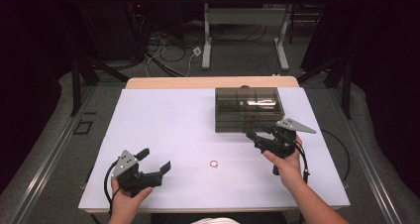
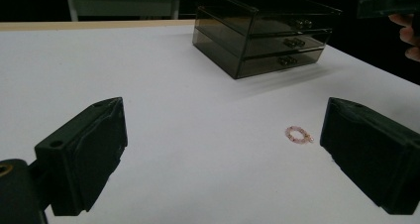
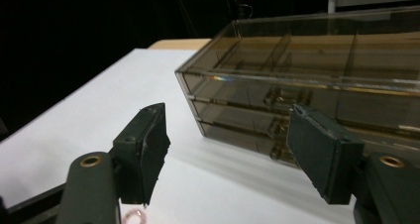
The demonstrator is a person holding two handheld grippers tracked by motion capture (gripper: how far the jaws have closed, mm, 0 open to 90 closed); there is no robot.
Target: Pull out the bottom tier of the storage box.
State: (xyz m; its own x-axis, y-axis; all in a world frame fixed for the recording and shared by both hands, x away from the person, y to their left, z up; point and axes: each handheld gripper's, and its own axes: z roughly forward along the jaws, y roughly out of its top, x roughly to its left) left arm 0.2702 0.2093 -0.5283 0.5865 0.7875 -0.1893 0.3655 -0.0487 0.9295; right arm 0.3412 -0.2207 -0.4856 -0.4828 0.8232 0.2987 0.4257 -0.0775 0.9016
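While drawers: all shut on the smoked clear-plastic three-drawer box (image 1: pixel 249 109) — right gripper (image 1: pixel 253 134) spread, empty
Bracelet: small pink bead ring (image 1: pixel 214 163) on the white bench (image 1: pixel 163 130) — left gripper (image 1: pixel 154 160) spread, unlifted

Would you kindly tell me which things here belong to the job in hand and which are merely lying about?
In the job:
- smoky drawer box, faced by the open right hand-held gripper
- small pink bead ring
- open left hand-held gripper

Lying about:
- white table, merely the work surface
- cables on the floor
- far desk frame
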